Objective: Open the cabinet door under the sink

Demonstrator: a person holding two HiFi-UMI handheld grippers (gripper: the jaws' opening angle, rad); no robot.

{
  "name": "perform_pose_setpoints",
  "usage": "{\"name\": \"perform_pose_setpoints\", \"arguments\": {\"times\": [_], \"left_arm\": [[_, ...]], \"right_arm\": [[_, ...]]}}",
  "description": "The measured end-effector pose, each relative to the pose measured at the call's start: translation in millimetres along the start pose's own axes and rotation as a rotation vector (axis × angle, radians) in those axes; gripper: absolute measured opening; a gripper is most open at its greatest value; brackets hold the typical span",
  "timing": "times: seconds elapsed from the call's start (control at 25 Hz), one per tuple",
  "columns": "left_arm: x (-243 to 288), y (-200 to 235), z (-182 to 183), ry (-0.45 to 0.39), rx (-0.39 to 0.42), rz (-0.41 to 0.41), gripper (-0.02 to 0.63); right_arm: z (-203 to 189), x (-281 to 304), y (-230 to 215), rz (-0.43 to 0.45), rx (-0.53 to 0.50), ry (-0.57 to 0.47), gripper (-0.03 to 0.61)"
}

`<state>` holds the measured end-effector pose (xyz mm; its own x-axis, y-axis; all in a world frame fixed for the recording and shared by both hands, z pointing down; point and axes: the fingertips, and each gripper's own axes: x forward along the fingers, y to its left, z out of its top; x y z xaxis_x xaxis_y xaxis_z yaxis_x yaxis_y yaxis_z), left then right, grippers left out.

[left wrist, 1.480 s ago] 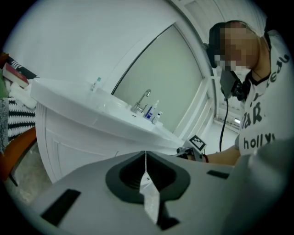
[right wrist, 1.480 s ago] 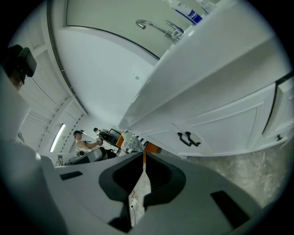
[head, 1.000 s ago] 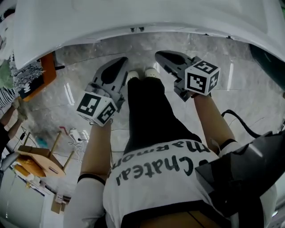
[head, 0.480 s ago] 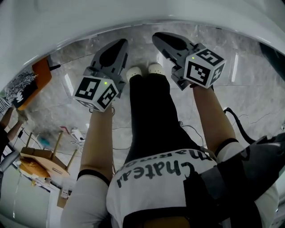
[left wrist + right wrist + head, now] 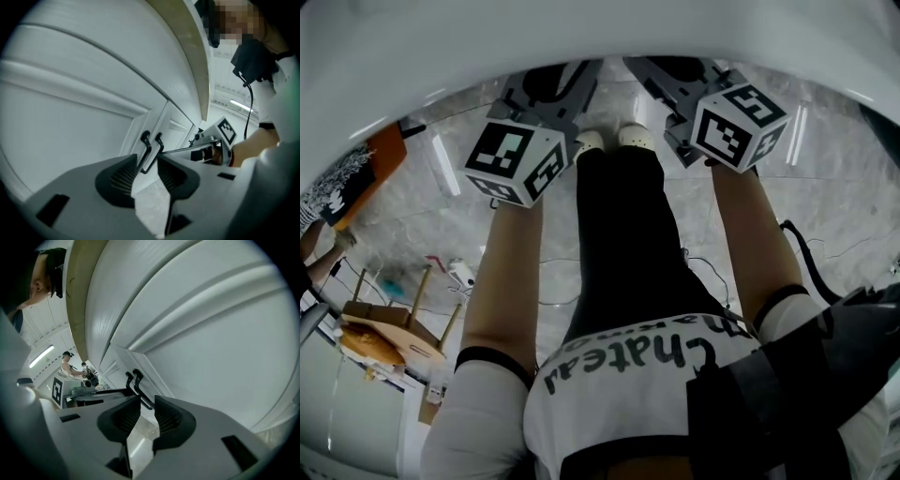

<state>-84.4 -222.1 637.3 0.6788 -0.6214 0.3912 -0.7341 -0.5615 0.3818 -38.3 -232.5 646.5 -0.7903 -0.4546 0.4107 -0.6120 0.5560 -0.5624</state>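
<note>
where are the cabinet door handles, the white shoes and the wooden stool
cabinet door handles (image 5: pixel 137 374), right gripper view, top end of the right black bar
white shoes (image 5: pixel 634 137), head view, toe of one shoe
wooden stool (image 5: pixel 386 317), head view, its seat

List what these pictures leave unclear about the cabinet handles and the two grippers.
- Left gripper view: the left gripper, jaws just opening, covers the handles' lower ends; whether one lies between them is unclear.
- Right gripper view: the right gripper, also just opening, does likewise.
- Head view: the counter edge hides both grippers' tips and the handles.
- The sink: in no view.
</note>
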Motion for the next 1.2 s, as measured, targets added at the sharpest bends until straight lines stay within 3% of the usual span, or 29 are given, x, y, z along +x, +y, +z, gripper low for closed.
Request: {"name": "perform_pose_setpoints", "arguments": {"times": [0.04,0.08,0.32,0.64,0.76,1.0,1.2], "left_arm": [[3.2,-0.4,0.1,0.012,0.021,-0.009,0.133],[6.6,-1.0,0.3,0.022,0.04,-0.017,0.148],[15.8,-6.6,5.5,0.046,0.149,-0.056,0.149],[20.0,-15.0,9.8,0.088,0.342,-0.133,0.105],[19.4,-14.2,8.4,0.104,0.366,-0.141,0.094],[20.6,-8.4,9.9,0.119,0.37,-0.122,0.031],[16.8,-10.4,7.4,0.136,0.386,-0.13,0.031]], "right_arm": [[1.6,1.4,-0.1,0.0,-0.012,0.0,0.097],[2.6,2.3,0.3,0.001,-0.029,0.002,0.097],[8.4,1.3,9.8,0.017,-0.217,0.012,0.084],[19.2,4.1,13.5,0.033,-0.341,0.009,0.064],[17.5,5.7,15.8,0.036,-0.355,0.012,0.061],[14.2,10.1,19.8,0.029,-0.53,0.097,0.043],[12.8,11.2,22.4,0.011,-0.537,0.143,0.04]]}}
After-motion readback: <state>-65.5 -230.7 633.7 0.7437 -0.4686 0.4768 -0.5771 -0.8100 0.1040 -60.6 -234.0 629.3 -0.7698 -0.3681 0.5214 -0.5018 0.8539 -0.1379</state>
